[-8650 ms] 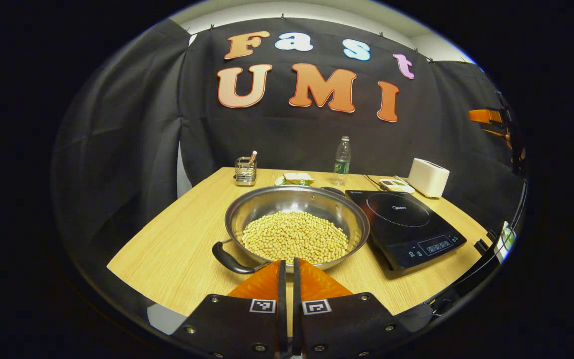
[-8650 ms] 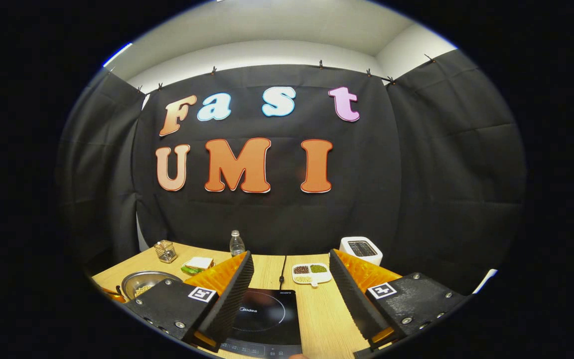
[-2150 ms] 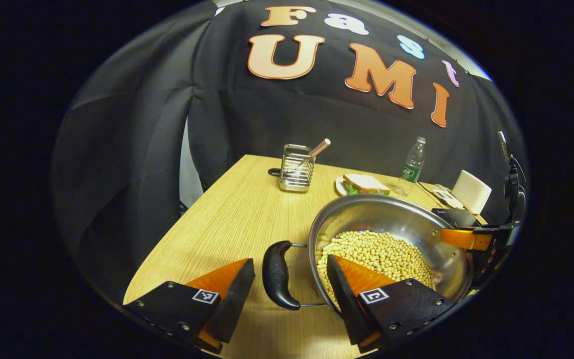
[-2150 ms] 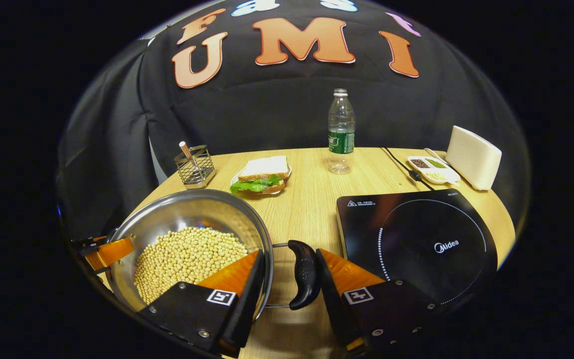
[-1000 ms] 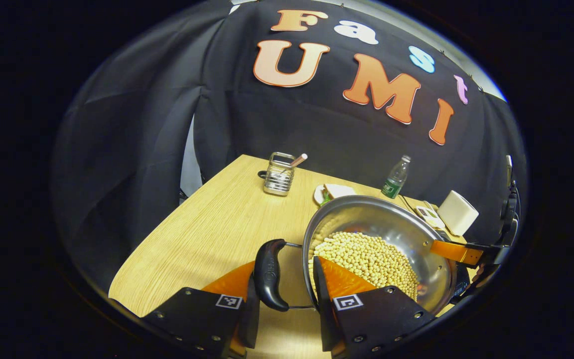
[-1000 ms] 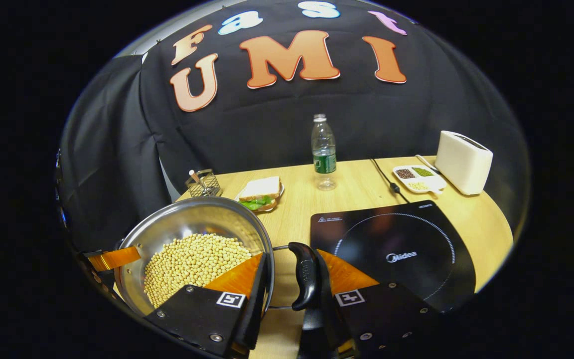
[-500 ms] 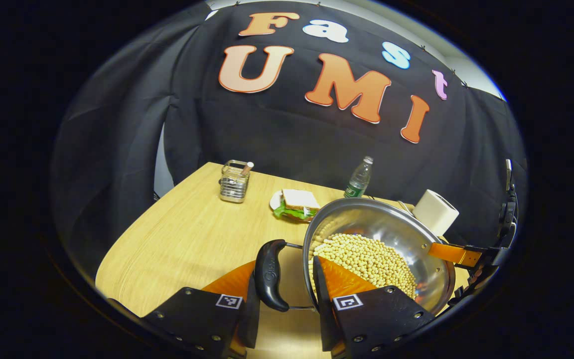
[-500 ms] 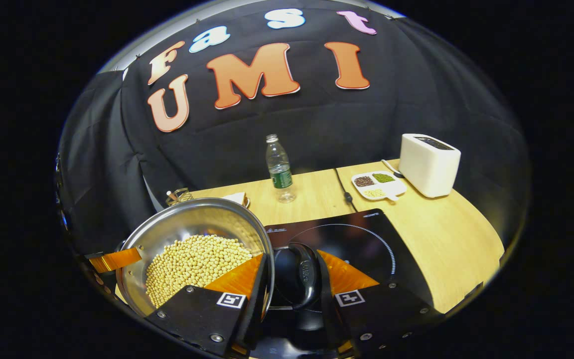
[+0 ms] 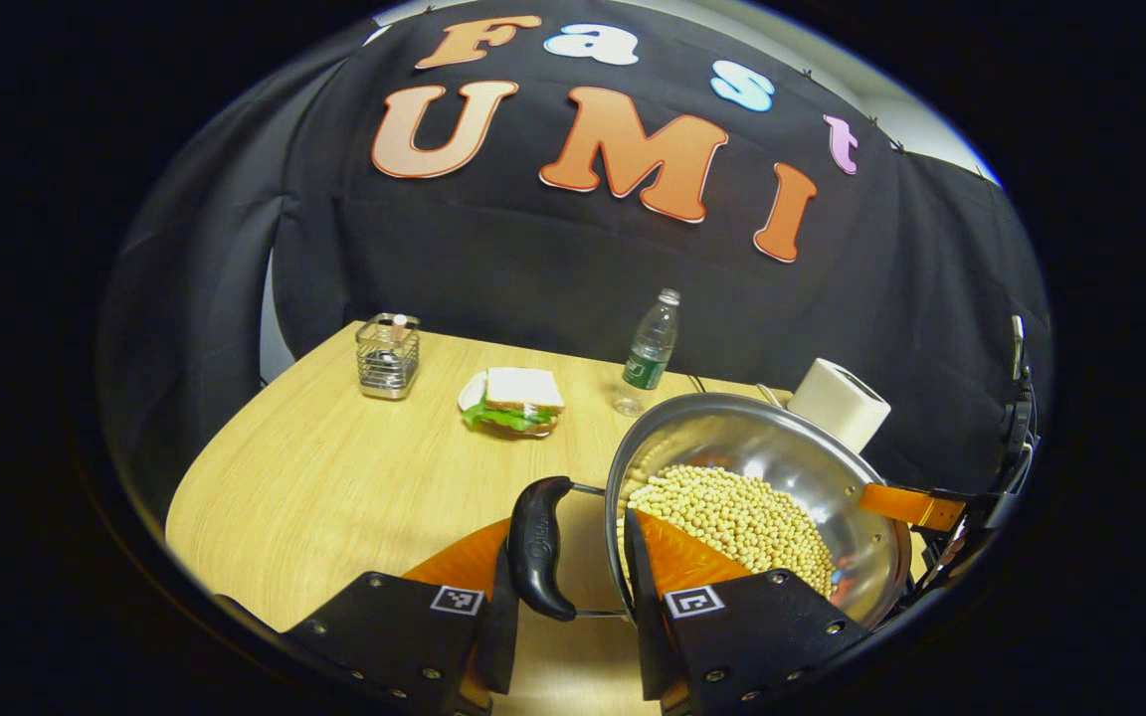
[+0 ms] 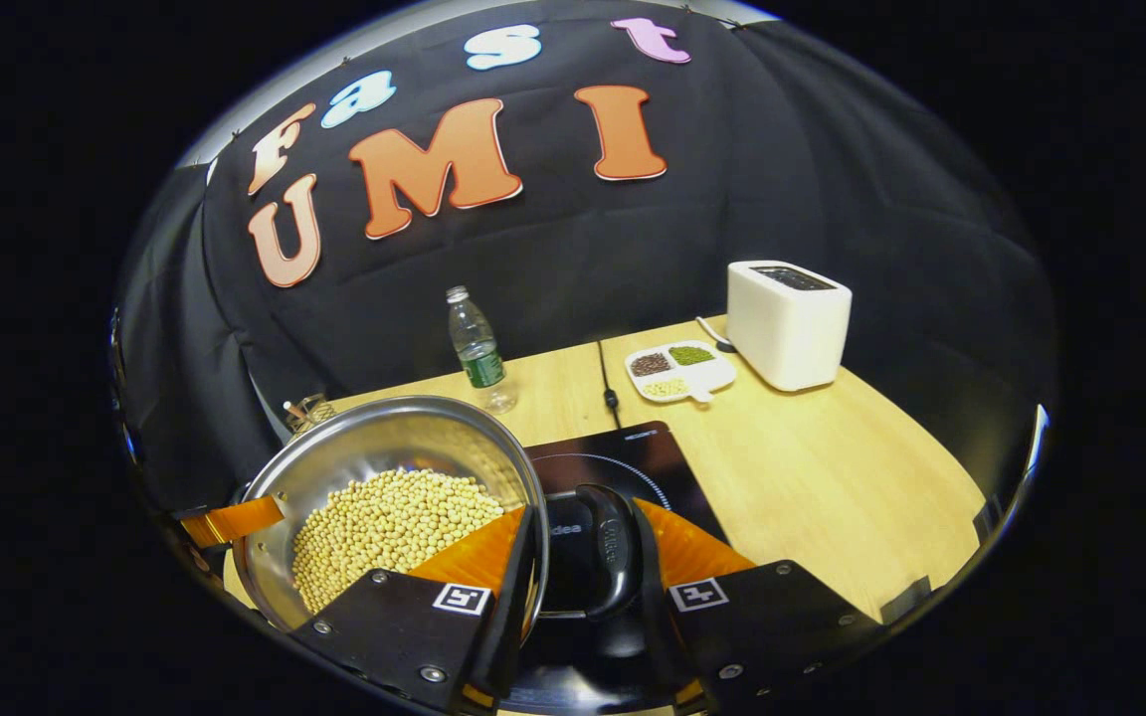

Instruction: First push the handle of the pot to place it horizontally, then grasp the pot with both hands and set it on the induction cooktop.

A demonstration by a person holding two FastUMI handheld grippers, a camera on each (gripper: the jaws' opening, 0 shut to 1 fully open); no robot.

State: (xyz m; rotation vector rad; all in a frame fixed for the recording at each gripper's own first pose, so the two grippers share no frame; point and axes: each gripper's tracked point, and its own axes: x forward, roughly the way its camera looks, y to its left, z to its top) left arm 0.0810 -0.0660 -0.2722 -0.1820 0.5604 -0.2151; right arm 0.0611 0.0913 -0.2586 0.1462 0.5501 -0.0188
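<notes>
While the pot (image 9: 792,467) hangs between the two grippers, each of its black side handles is clamped. In the left gripper view, the left gripper (image 9: 561,587) is clenched on the near handle (image 9: 536,547), one finger outside the handle and the other inside the rim against the soybeans (image 9: 732,522). In the right gripper view, the right gripper (image 10: 588,572) is likewise closed on the opposite handle (image 10: 613,550), one finger over the rim, the other outside the handle. The pot sits partly over the induction cooktop (image 10: 633,452); whether its base touches the glass cannot be told. The pot appears tilted in both views.

Elsewhere on the worktop (image 10: 812,467): a water bottle (image 10: 476,348), a white toaster (image 10: 787,323), a divided dish of grains (image 10: 680,370) just beside the toaster, a sandwich on a plate (image 9: 518,398), and a wire utensil holder (image 9: 387,355).
</notes>
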